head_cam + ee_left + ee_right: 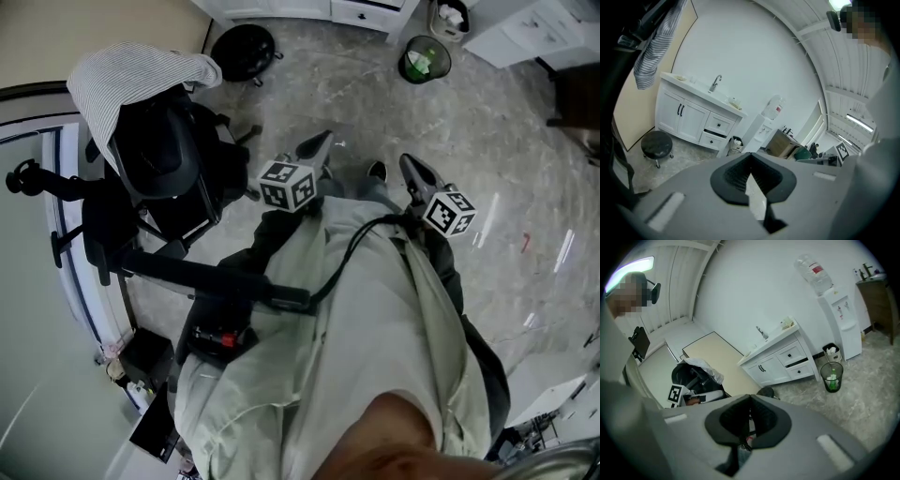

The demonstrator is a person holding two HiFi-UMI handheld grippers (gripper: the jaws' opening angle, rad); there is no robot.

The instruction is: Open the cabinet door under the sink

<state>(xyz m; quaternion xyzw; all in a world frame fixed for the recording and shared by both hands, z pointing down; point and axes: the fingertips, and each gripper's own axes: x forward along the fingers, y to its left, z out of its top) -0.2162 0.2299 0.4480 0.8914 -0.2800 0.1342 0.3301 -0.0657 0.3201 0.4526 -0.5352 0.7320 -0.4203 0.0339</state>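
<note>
The white sink cabinet stands across the room against the wall, with a faucet on top. Its two doors carry black handles and look closed. It also shows in the right gripper view as the cabinet, and its base edge is at the top of the head view. My left gripper and right gripper are held close to the person's body, far from the cabinet. Both are shut with nothing between the jaws.
A black round stool sits in front of the cabinet. A green-lined waste bin and a small basket bin stand by its right end, near a water dispenser. A black chair draped with striped cloth stands left.
</note>
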